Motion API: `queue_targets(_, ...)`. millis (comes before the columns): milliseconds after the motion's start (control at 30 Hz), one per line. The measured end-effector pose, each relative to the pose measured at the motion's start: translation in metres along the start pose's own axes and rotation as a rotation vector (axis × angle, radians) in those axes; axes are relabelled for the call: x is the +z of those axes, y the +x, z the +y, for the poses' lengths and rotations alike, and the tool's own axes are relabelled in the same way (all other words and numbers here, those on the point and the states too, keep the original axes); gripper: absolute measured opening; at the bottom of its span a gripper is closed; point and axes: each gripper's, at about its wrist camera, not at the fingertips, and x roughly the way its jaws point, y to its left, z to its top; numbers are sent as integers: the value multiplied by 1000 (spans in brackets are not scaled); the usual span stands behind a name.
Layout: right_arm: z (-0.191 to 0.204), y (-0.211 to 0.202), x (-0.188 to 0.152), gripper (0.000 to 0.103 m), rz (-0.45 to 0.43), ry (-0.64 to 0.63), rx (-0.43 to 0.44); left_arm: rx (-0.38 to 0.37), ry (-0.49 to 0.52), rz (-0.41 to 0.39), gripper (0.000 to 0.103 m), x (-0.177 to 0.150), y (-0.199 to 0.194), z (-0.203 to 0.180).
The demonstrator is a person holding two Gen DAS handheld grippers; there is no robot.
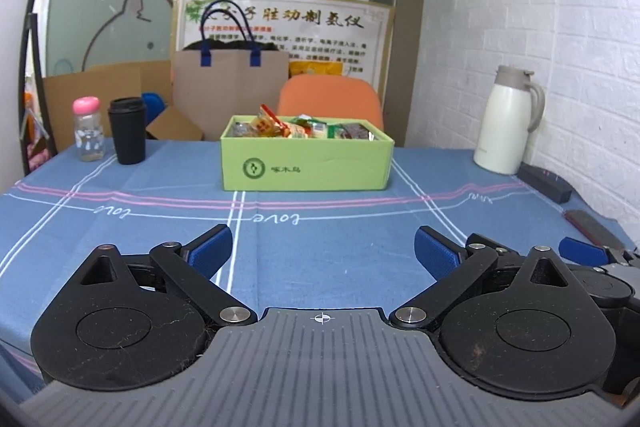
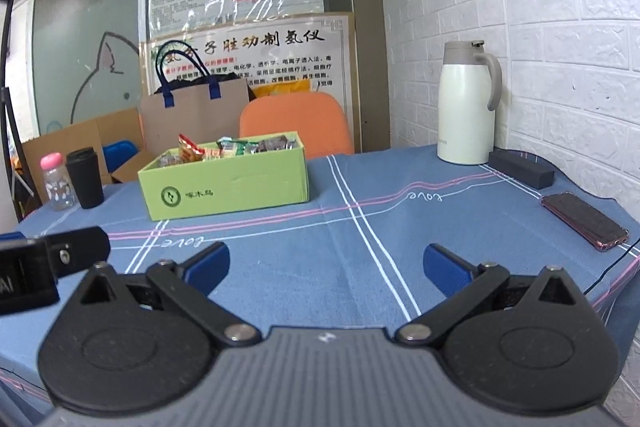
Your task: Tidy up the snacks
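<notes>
A green cardboard box (image 1: pixel 306 167) stands on the blue tablecloth (image 1: pixel 320 239) at the far middle, with several wrapped snacks (image 1: pixel 276 125) inside it. It also shows in the right wrist view (image 2: pixel 224 185), with the snacks (image 2: pixel 224 147) in it. My left gripper (image 1: pixel 323 250) is open and empty, low over the cloth well in front of the box. My right gripper (image 2: pixel 326 266) is open and empty, in front and to the right of the box. The right gripper's blue finger shows at the right edge of the left wrist view (image 1: pixel 584 251).
A pink-capped bottle (image 1: pixel 88 129) and a black cup (image 1: pixel 127 131) stand at the far left. A white jug (image 1: pixel 506 121) and a black case (image 1: pixel 544 182) are at the far right by the brick wall. A phone (image 2: pixel 584 221) lies at the right edge. An orange chair (image 1: pixel 330 99) and a paper bag (image 1: pixel 230 87) stand behind the table.
</notes>
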Motion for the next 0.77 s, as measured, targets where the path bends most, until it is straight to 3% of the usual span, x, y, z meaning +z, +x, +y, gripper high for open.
queue_targets(200,6,2,-3,103,10,-14,-4,-27,-32,40,84,-4,7,4)
queue_targets(767,10,5,-9,103,28,-9,4,-12,-65,87,80,-11,21,8)
